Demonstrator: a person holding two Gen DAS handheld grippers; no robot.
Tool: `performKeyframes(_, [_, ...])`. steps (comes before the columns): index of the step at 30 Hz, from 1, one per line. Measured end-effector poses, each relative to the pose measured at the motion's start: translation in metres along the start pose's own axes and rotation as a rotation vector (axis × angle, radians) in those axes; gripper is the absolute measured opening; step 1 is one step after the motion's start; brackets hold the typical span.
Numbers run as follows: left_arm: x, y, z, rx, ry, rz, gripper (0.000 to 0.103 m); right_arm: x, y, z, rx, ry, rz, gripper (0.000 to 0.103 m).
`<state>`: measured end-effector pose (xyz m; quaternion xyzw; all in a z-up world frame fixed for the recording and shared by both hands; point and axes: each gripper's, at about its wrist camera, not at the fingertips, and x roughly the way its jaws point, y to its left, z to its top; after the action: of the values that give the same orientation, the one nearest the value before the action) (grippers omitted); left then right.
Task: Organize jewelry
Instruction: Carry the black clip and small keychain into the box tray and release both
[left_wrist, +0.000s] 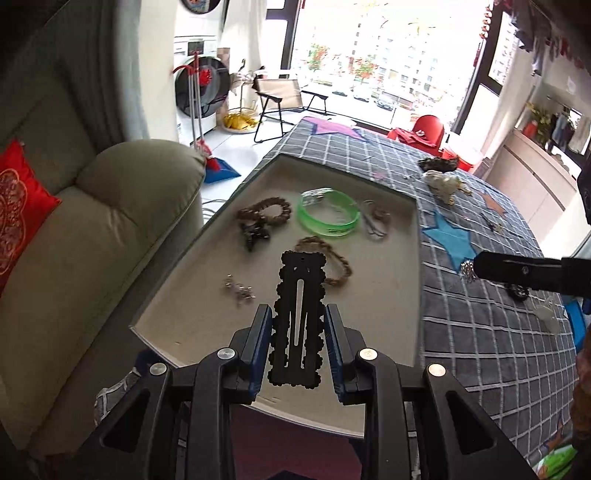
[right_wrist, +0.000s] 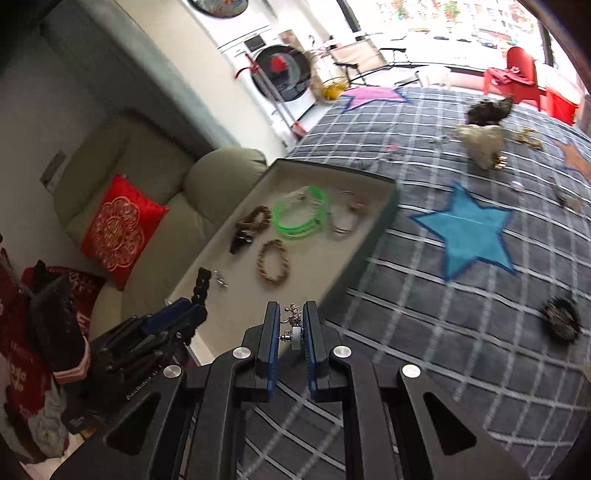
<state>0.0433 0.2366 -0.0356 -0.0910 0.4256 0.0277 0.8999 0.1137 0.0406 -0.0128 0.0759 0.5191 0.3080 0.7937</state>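
Note:
My left gripper (left_wrist: 298, 314) is shut on a long black scalloped hair clip (left_wrist: 301, 291), which it holds above the near part of a shallow beige tray (left_wrist: 380, 314). In the tray lie a green bangle (left_wrist: 328, 216), a brown beaded bracelet (left_wrist: 264, 214), a rope bracelet (left_wrist: 332, 264), a chain (left_wrist: 376, 221) and small silver pieces (left_wrist: 240, 290). My right gripper (right_wrist: 291, 314) is shut on a small silver earring (right_wrist: 293, 328), just off the tray's (right_wrist: 384, 206) near right edge above the blanket. The left gripper (right_wrist: 192, 306) and its clip (right_wrist: 201, 284) show at the lower left of the right wrist view.
The tray sits on a grey checked blanket (right_wrist: 424, 295) with a blue star (right_wrist: 467, 229). More jewellery is scattered there: a far pile (right_wrist: 480, 140) and a black hair tie (right_wrist: 559, 319). A beige sofa (left_wrist: 92, 240) with a red cushion (right_wrist: 118, 232) stands to the left.

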Motion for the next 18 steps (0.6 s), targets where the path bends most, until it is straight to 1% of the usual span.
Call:
performKeyframes(6, [0.023, 0.004, 0.003, -0.005, 0.041, 0.007, 0.031, 0.036, 0.002, 0.021, 0.027, 0.052, 0.024, 0.014])
performKeyframes(13, [0.041, 0.004, 0.009, 0.001, 0.076, 0.020, 0.031, 0.076, -0.007, 0.038, 0.044, 0.098, -0.009, 0.014])
performKeyframes(18, [0.049, 0.003, 0.008, 0.008, 0.098, 0.033, 0.031, 0.100, -0.013, 0.042, 0.047, 0.125, -0.037, 0.014])
